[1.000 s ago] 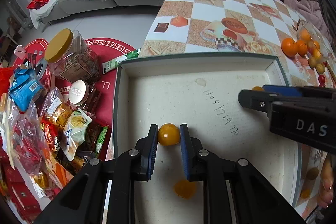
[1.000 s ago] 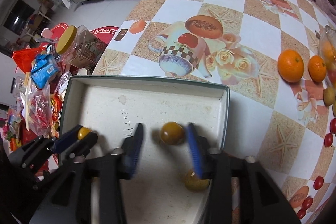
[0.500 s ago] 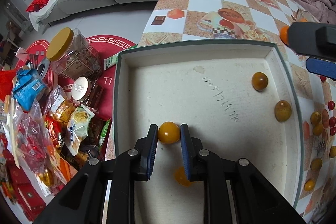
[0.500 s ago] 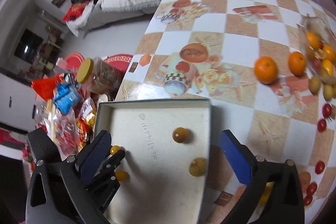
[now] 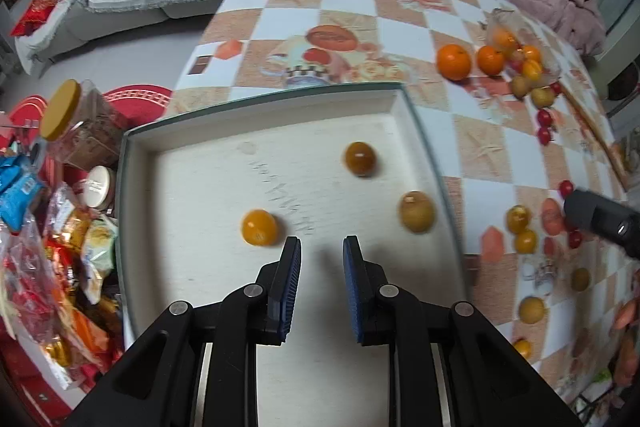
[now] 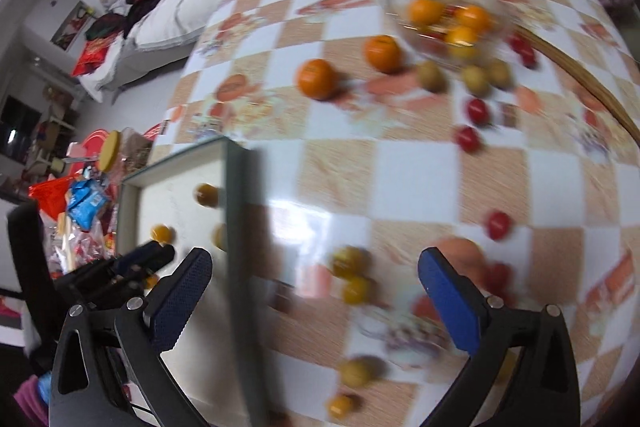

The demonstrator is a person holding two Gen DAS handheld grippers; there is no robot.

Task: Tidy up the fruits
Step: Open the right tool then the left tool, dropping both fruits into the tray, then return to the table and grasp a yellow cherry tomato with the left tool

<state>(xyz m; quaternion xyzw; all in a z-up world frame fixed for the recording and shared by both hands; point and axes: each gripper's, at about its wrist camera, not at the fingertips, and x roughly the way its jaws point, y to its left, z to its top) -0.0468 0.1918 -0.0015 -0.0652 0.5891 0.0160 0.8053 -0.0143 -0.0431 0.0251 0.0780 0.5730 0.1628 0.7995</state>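
We see the white tray (image 5: 140,227) on the desk (image 5: 460,155) holding three small fruits (image 5: 259,227), with faint, unreadable handwriting. The left hand-held gripper (image 5: 321,283) is narrow and holds nothing. The right hand-held gripper (image 6: 316,291) is wide. Only the right view shows the glass bowl (image 6: 404,7) of oranges clearly.

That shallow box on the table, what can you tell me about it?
The box is a shallow, square, open tray with a grey-green rim and a stained off-white floor bearing faint handwriting. It looks like cardboard. It lies flat at the edge of the checked tablecloth. Three small yellow-orange fruits lie apart inside. The left claw hovers above it, holding nothing.
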